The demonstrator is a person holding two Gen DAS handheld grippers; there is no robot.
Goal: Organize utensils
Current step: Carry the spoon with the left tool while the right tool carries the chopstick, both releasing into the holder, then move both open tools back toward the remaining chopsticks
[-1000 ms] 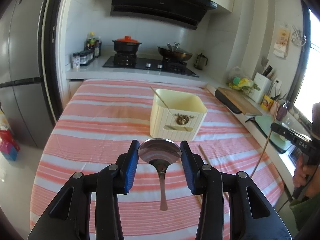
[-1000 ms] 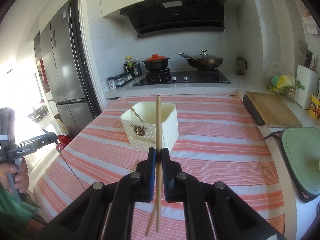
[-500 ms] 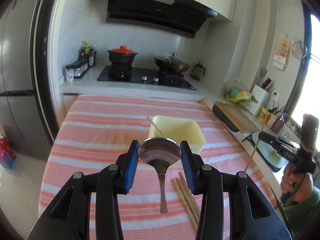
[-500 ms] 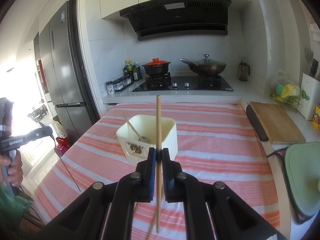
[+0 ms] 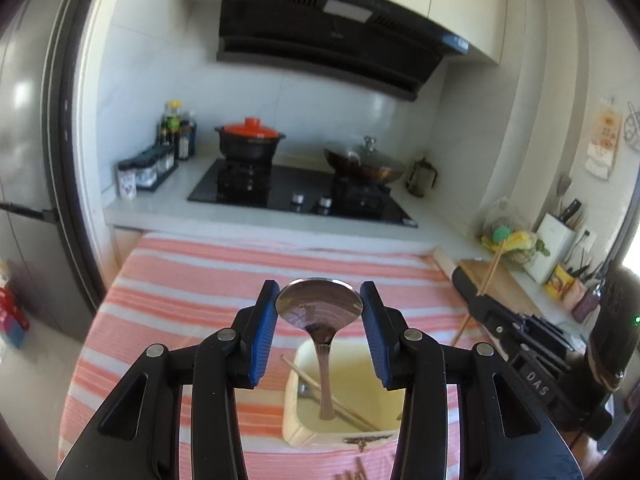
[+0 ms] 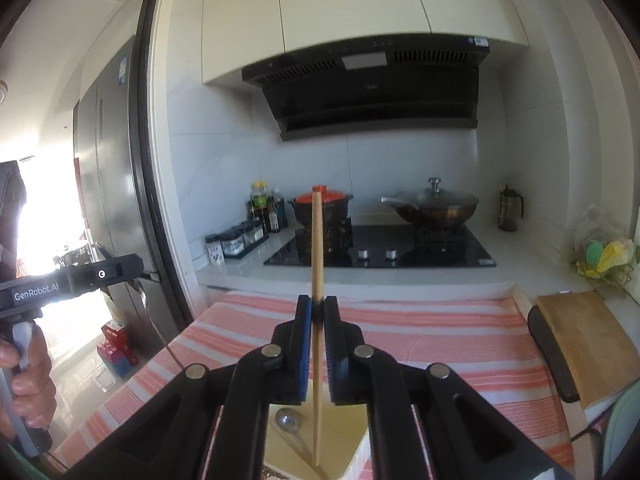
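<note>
Spoon (image 5: pixel 320 312) gripped bowl-up between left gripper (image 5: pixel 319 320) pads, handle hanging into the cream bin (image 5: pixel 298 420); chopstick (image 6: pixel 317 264) upright, clamped in the closed right gripper (image 6: pixel 317 320), lower tip above that bin.

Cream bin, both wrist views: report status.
Left gripper clamps spoon; right gripper clamps chopstick. Both hang over cream bin. Nothing in the way.

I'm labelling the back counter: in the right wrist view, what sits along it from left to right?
Spice jars → sauce bottles → black pot with orange lid → lidded wok → glass press pot → bag of sponges.
</note>
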